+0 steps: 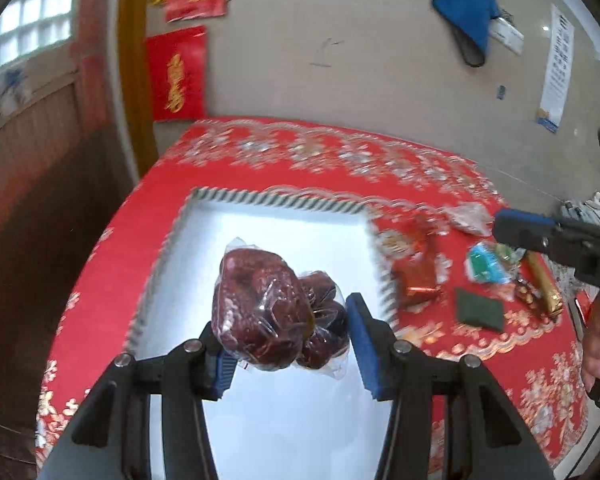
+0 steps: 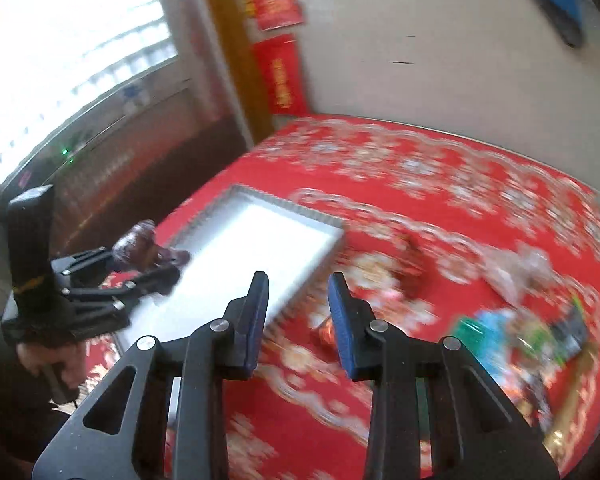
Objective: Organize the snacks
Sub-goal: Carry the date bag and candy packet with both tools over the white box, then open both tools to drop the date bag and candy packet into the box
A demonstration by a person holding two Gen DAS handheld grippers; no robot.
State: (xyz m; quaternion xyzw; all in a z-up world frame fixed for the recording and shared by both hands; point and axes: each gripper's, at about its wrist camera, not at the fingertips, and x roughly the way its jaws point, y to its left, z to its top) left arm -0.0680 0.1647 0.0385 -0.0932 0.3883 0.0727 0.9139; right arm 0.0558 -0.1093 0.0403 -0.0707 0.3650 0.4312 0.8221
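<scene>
My left gripper (image 1: 290, 344) is shut on a clear bag of red dates (image 1: 276, 312) and holds it above the white tray (image 1: 284, 216) with a striped rim. The same bag (image 2: 140, 240) shows in the right wrist view at the tray's (image 2: 260, 240) left edge, in the left gripper (image 2: 156, 268). My right gripper (image 2: 298, 312) is open and empty above the red tablecloth, right of the tray. It shows at the right edge of the left wrist view (image 1: 500, 224). Loose snacks lie right of the tray: a red packet (image 1: 416, 276), a teal packet (image 1: 488, 266), a dark green packet (image 1: 480, 308).
The table carries a red patterned cloth (image 1: 300, 152). A clear wrapper (image 1: 468, 218) and a gold stick snack (image 1: 544, 288) lie among the snacks. The blurred snack pile (image 2: 532, 328) sits at the right. A wall with red banners (image 1: 176, 72) stands behind the table.
</scene>
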